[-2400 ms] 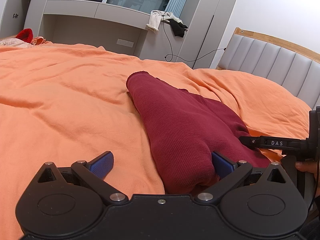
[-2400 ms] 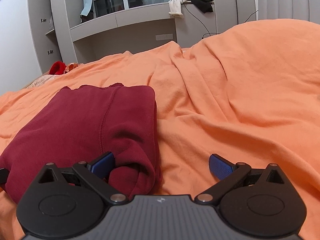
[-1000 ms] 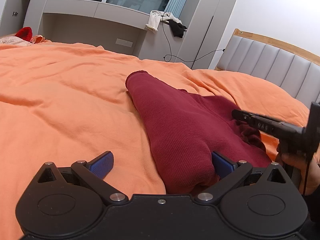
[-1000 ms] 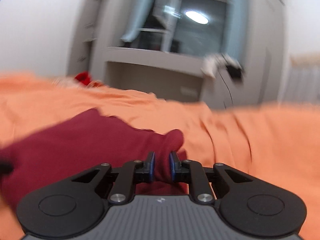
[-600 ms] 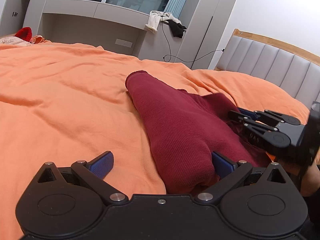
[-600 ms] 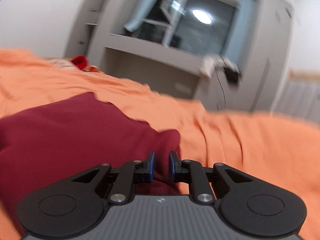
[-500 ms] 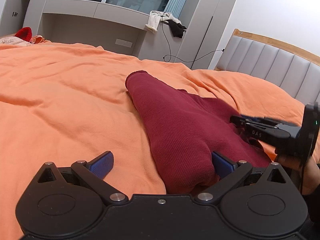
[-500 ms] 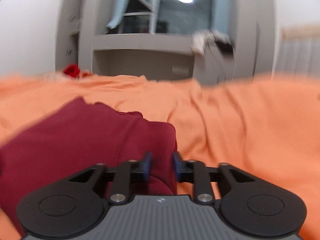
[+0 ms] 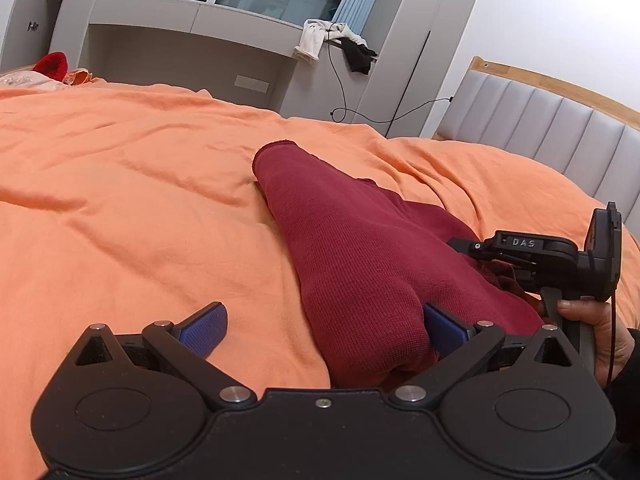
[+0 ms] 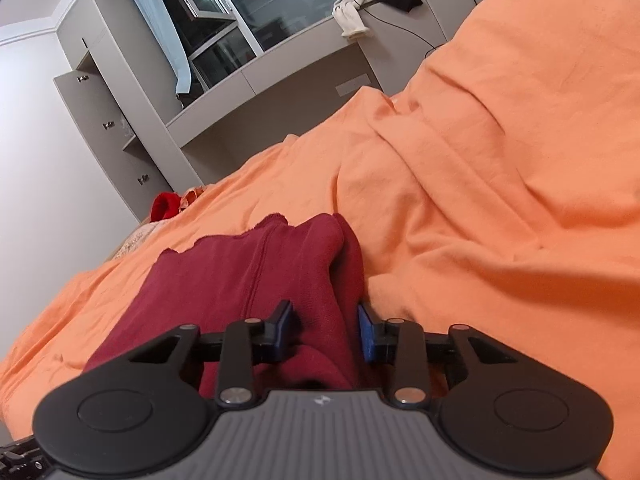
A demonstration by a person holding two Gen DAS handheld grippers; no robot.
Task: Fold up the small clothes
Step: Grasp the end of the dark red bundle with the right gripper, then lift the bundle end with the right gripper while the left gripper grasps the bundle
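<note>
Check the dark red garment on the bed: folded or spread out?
Folded. The garment lies on the orange bedcover as a narrow, thick bundle with stacked layers and a rounded fold edge at its near end, not spread flat.

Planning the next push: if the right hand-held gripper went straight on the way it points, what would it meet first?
The maroon garment: a fold of it already sits between the right hand-held gripper's blue fingers, whose jaws just closed a little. Beyond lies the orange bedcover; depth is hard to judge.

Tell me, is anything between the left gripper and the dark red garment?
Nothing visible. The left gripper sits open right at the dark red garment, whose near fold already lies against its right finger, on the orange duvet.
</note>
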